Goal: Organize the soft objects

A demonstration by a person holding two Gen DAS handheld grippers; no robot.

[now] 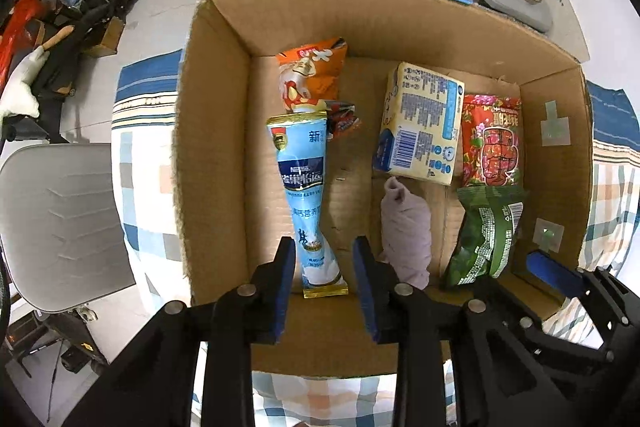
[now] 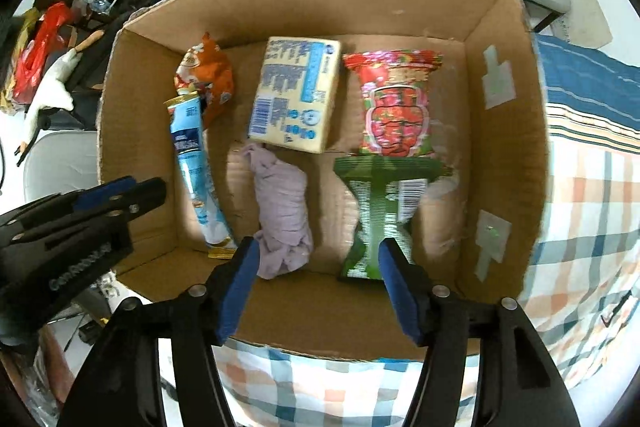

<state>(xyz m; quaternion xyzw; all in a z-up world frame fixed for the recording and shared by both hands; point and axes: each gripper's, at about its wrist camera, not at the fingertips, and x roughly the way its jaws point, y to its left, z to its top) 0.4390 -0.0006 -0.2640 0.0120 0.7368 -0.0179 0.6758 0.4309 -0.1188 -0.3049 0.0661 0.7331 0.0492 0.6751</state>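
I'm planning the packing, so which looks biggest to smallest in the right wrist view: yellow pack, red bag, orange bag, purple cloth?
1. Red bag and yellow pack: look alike, too close to rank.
2. Purple cloth, though it is nearer the camera.
3. Orange bag, partly hidden.

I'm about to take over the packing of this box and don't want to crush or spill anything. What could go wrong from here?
The left tool is open around the tall blue pouch's lower end; pulling away could tip it onto the orange snack bag. The right tool has one pad against the green bag and the rolled lilac cloth by the other, so closing may catch both.
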